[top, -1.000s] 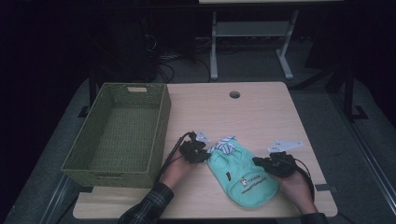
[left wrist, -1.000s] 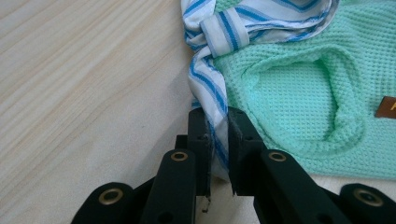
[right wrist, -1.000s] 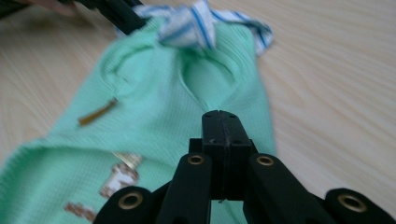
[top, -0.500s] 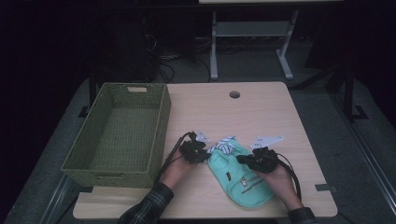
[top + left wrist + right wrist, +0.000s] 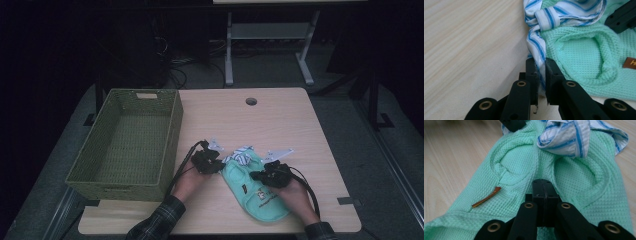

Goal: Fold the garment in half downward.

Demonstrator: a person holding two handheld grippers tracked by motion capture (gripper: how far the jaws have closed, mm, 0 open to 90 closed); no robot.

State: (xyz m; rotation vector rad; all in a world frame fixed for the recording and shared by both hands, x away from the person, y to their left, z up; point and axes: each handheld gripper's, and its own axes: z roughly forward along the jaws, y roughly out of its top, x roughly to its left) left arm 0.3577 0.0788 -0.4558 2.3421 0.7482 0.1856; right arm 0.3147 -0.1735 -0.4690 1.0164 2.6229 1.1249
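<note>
A mint green knitted garment (image 5: 257,195) lies flat near the table's front edge, also seen in the left gripper view (image 5: 584,50) and the right gripper view (image 5: 519,162). A blue-and-white striped cloth (image 5: 242,157) is bunched on its far end. My left gripper (image 5: 219,165) is at the garment's left side, shut on an edge of the striped cloth (image 5: 536,47), which runs between the jaws (image 5: 541,75). My right gripper (image 5: 256,175) rests on top of the green garment, its jaws pressed together (image 5: 543,186) with no fabric visible between them. The striped cloth (image 5: 566,137) lies just ahead of it.
A green woven basket (image 5: 172,135) stands empty on the table's left part, close to my left hand. The bare wooden table (image 5: 260,125) stretches beyond the garments, with a cable hole (image 5: 251,101) at the back. A brown label (image 5: 486,197) sticks out of the garment.
My right gripper has moved left, from the garment's right edge onto the top of the green garment. The left gripper has stayed at the striped cloth.
</note>
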